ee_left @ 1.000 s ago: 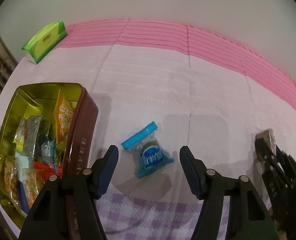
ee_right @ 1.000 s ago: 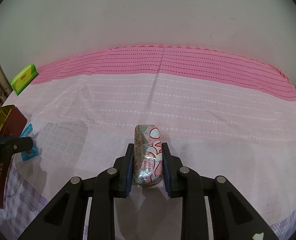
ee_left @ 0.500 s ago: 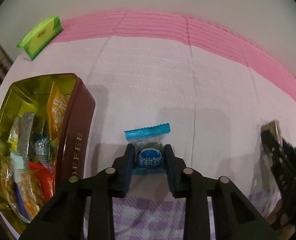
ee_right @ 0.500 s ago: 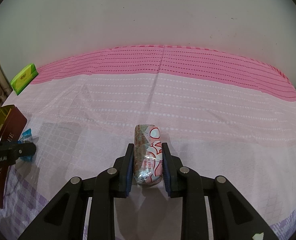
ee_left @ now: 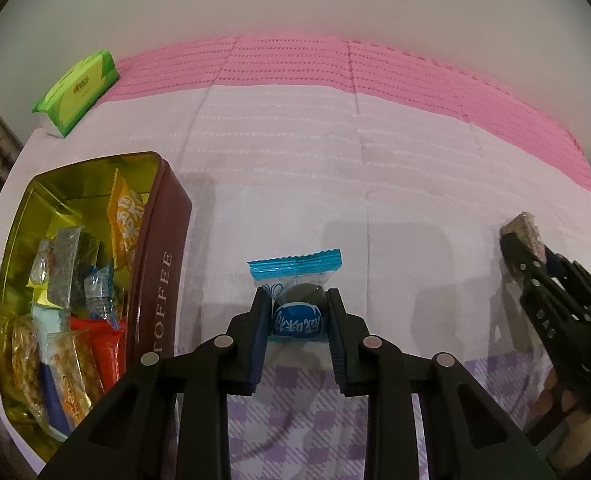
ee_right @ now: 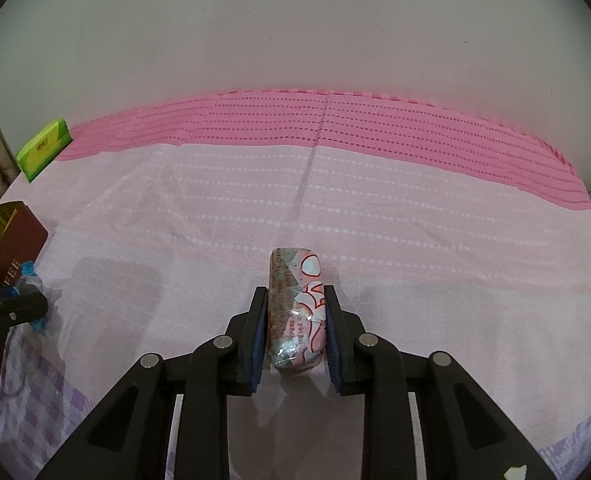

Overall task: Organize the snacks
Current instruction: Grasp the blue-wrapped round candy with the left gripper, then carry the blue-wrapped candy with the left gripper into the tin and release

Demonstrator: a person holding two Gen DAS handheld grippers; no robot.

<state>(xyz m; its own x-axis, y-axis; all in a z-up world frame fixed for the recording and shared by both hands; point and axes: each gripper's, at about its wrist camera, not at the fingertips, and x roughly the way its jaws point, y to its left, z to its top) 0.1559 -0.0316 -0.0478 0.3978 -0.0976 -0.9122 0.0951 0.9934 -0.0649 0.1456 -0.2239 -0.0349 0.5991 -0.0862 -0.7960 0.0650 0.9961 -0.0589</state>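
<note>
Toffee tin [ee_left: 157, 280] sits open just left of the left gripper [ee_left: 297, 320], whose jaws pinch the blue-wrapped candy [ee_left: 295, 312]; the right gripper [ee_right: 295, 320], farther off, clamps a pink-wrapped snack [ee_right: 295, 304] lengthwise.

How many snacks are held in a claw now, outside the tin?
2. The blue-wrapped candy sits in the left claw, right of the tin. The pink-and-white snack pack sits in the right claw, farther right.

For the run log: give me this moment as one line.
left gripper: shut on blue candy | right gripper: shut on pink snack pack | toffee tin: open, part-filled
</note>
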